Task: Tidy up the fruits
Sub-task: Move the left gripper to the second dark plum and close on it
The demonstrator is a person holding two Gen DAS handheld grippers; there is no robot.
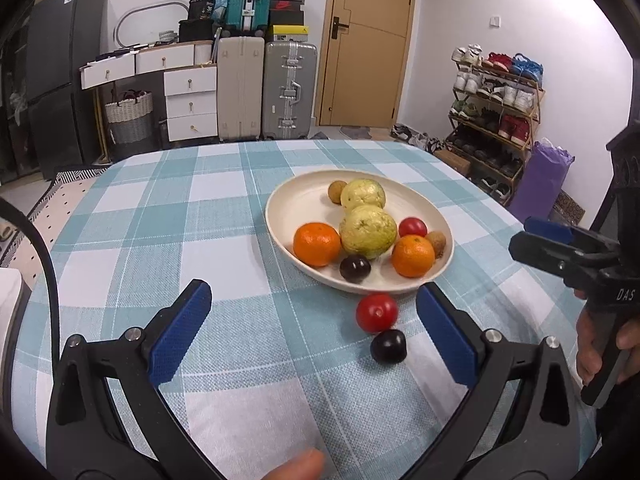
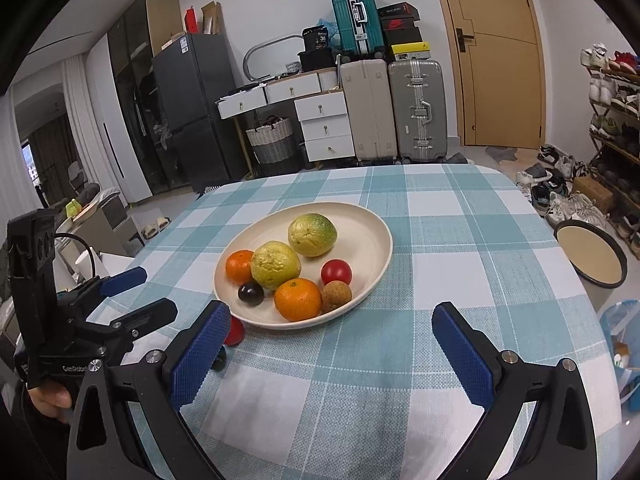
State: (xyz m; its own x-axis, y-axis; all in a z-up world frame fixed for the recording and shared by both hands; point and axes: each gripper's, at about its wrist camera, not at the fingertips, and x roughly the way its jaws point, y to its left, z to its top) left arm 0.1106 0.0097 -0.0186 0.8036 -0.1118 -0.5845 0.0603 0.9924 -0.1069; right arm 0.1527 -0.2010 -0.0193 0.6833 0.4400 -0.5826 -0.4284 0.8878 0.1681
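Claws, left (image 1: 314, 330) and right (image 2: 326, 354), both gape empty near the fruit plate (image 1: 280, 212).

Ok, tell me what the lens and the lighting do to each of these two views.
Left wrist view: fisheye bends the table edge and door frame, corners go black, light is soft and even. Right wrist view: same bowing and dark corners, fruit on the plate stays sharp, shadows faint.

The plate (image 1: 288, 200) held two guavas (image 1: 368, 231), two oranges (image 1: 317, 244), two longans (image 1: 337, 192), one tomato (image 1: 413, 226), one dark plum (image 1: 355, 268); another tomato (image 1: 376, 313) and plum (image 1: 388, 346) lay outside.
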